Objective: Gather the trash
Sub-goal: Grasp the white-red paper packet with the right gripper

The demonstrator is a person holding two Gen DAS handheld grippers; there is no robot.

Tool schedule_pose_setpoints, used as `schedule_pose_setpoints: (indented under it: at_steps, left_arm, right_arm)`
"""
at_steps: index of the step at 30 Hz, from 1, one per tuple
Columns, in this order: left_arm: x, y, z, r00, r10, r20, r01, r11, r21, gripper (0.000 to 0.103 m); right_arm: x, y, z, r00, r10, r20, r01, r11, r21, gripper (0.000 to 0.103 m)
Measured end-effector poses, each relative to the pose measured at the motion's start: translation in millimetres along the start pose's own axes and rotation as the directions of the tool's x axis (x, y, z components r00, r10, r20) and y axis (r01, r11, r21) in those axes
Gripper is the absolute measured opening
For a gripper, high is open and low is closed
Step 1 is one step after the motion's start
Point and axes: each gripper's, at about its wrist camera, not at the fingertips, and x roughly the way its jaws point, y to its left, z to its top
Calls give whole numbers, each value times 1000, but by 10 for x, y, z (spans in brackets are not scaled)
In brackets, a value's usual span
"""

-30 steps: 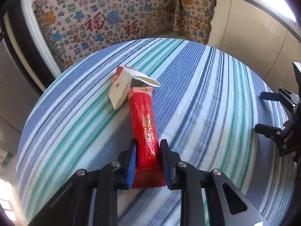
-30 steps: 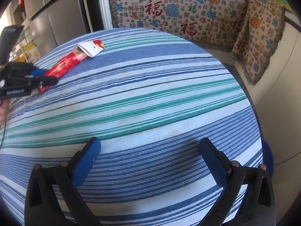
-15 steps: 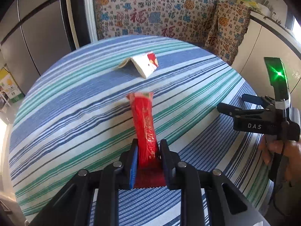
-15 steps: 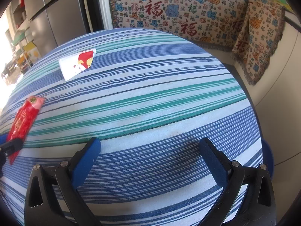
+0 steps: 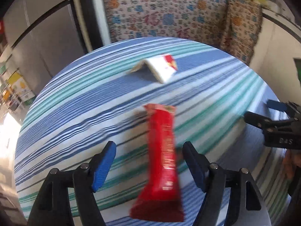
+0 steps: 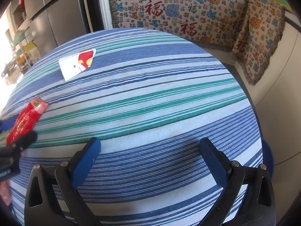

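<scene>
Red snack wrapper (image 5: 163, 162) now loose btwn left gripper (image 5: 149, 152) jaws, which were clamped on it 0.5 s ago, now spread wide. Dropped near tabletop (image 6: 150, 98) edge; white carton (image 6: 77, 66) untouched. Right gripper (image 6: 150, 160) jaws wide, empty.

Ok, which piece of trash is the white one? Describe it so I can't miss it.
On the round blue-and-green striped tablecloth, look toward the far side near the patterned sofa cover. The folded white paper packet with a red-and-yellow corner lies there alone, unlike the long red foil wrapper.
</scene>
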Motion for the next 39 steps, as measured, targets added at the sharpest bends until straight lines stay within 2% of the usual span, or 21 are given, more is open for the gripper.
schedule_pose_setpoints:
  at_steps: [4, 7, 11, 14, 15, 17, 19, 22, 23, 25, 26, 27, 28, 29, 31, 35, 37, 38, 39]
  left_arm:
    - [-8, 334, -19, 1000, 4, -3, -4, 994, -113, 75]
    - [-25, 431, -28, 1000, 2, 4, -2, 990, -143, 75]
    - [-25, 411, -33, 1000, 2, 4, -2, 990, -141, 75]
    - [-30, 421, -55, 1000, 8, 3, -7, 990, -138, 75]
    - [-35, 413, -66, 1000, 14, 2, -13, 991, -134, 75]
    - [-47, 387, -93, 1000, 29, 6, -28, 993, -114, 76]
    - [-59, 376, -111, 999, 31, 13, -30, 994, -107, 76]
    - [-64, 387, -114, 1000, 18, 9, -17, 995, -101, 76]
    - [-67, 390, -113, 1000, 12, 6, -11, 995, -96, 76]
    - [-77, 404, -114, 1000, -10, -1, 10, 997, -81, 75]
    - [-84, 419, -114, 1000, -26, -4, 25, 996, -80, 75]
    - [-96, 440, -115, 999, -39, -6, 39, 996, -83, 75]
    - [-105, 453, -113, 998, -56, -7, 55, 995, -86, 75]
    - [-98, 441, -87, 998, -69, -8, 68, 994, -90, 75]
    - [-97, 469, -76, 996, -90, -10, 88, 992, -91, 75]
    - [-93, 449, -72, 995, -98, -11, 98, 993, -59, 75]
    - [-79, 477, -47, 992, -125, -8, 124, 991, -57, 75]
    - [-76, 484, -47, 991, -134, -7, 134, 989, -56, 75]
    - [-73, 482, -48, 990, -140, -6, 139, 989, -52, 75]
  right_arm:
    - [-1, 4, -1, 1000, -1, 0, 1, 1000, -1, 103]
    - [9, -8, 55, 1000, 19, -6, -19, 1000, 6, 102]
    - [82, 23, 475, 987, 159, -31, -153, 978, 142, 101]
    - [228, 299, 985, 962, 270, -47, -254, 943, 214, 101]
    - [311, 419, 1133, 956, 286, -62, -266, 937, 227, 100]
    - [511, 676, 1358, 948, 298, -107, -263, 929, 261, 100]
    - [722, 879, 1487, 947, 273, -171, -219, 935, 278, 100]
    - [966, 1171, 1547, 955, 181, -237, -129, 967, 219, 99]
    - [997, 1222, 1526, 953, 174, -248, -130, 974, 186, 98]
    - [937, 1313, 1495, 968, 120, -220, -111, 992, 57, 70]
    - [889, 1325, 1446, 973, 110, -202, -117, 993, -22, 67]
    - [853, 1292, 1394, 970, 135, -200, -149, 987, -59, 57]
    - [820, 1251, 1346, 970, 138, -202, -160, 983, -94, 26]
    - [764, 1199, 1263, 974, 116, -195, -149, 975, -166, 16]
    - [672, 1009, 1118, 966, 153, -206, -199, 954, -224, 12]
    - [522, 569, 894, 968, 146, -206, -195, 950, -242, 11]
    - [462, 430, 843, 971, 140, -195, -185, 955, -234, 18]
    - [416, 376, 838, 970, 154, -188, -195, 955, -221, 26]
    - [394, 343, 858, 968, 173, -180, -208, 958, -198, 53]
